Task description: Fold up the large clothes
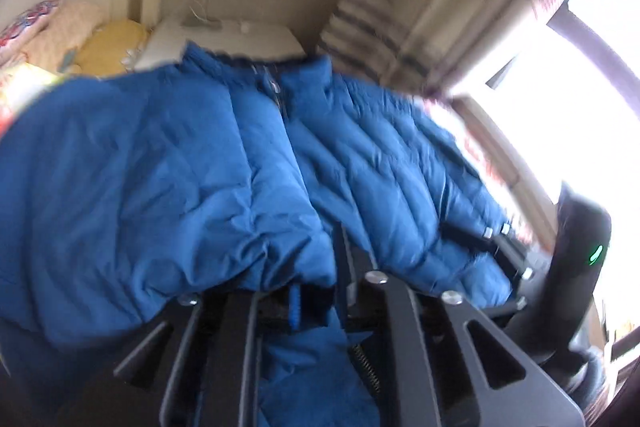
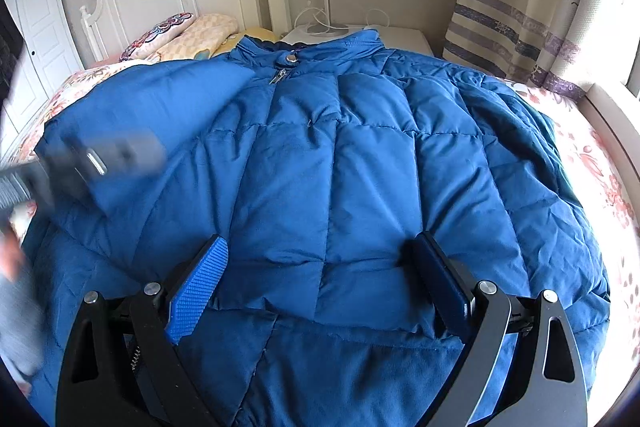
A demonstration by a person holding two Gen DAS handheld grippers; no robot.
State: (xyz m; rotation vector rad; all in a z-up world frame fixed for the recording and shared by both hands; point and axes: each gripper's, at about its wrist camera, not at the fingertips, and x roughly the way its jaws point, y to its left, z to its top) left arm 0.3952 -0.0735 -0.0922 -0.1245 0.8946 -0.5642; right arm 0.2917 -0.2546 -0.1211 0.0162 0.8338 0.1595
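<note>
Bedroom, floral bed (image 2: 600,163): a blue puffer jacket (image 2: 340,167) lies flat. Left gripper (image 1: 304,311) pinches a fold of it; right gripper (image 2: 320,291) hovers spread at the hem. Best carry the fold straight across, smoothly.

Blue quilted puffer jacket (image 2: 320,163) lies front-up, zipped, spread across bed, collar toward headboard, one sleeve folded over its chest.

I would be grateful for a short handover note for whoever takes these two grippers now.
Left gripper: nearly closed, with blue jacket fabric bunched between the fingers; the picture is blurred.
Right gripper: open above the jacket's lower front, holding nothing.
Jacket: front up on the bed, collar toward the headboard, zipped.
Done: one side appears drawn over the front.
Left: the other side, then fold it up.
</note>
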